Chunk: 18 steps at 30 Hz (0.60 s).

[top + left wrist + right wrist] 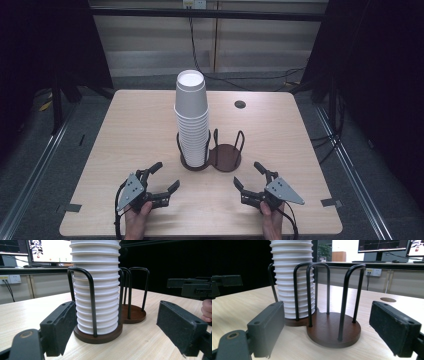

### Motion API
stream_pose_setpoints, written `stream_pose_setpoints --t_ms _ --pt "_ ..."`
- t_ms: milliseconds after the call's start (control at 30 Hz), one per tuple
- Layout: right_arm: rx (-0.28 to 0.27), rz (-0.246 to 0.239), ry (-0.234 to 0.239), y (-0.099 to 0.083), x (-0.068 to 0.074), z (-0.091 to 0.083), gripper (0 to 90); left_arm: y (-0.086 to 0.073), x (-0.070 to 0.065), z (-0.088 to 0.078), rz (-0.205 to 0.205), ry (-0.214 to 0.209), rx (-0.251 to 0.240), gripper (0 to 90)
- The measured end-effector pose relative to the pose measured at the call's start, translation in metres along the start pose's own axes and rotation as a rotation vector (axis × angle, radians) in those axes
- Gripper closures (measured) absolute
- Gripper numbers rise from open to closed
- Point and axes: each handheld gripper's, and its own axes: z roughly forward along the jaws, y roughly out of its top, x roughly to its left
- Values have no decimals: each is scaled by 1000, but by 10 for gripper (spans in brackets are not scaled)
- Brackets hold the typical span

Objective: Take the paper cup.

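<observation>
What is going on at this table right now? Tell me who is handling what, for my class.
A person holds a two-jaw gripper in each hand near the front edge of the table. The left gripper and the right gripper are both open and hold nothing. Ahead of them stands a dark two-slot cup holder: its left slot carries a tall stack of white paper cups, its right slot is empty. Neither gripper touches the cups.

The top of the cup stack (96, 287) is cut off by the upper edge in both gripper views. Behind the stack, the rear wires of the holder (210, 159) are hidden in the high view. Beyond the stack, monitor screens (50, 250) are cropped and their contents are too blurred to read.
</observation>
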Motion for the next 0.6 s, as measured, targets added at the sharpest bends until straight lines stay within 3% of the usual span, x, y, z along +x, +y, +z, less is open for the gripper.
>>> stream_pose_setpoints --t_ms 367,533,600 --pt "33 -2 -28 1 1 2 128 0 0 0 -4 3 -2 159" --pt "92 -4 -20 3 3 7 131 0 -1 1 -8 4 -6 159" --pt "128 -2 4 5 5 10 132 0 -1 1 -8 4 -6 159"
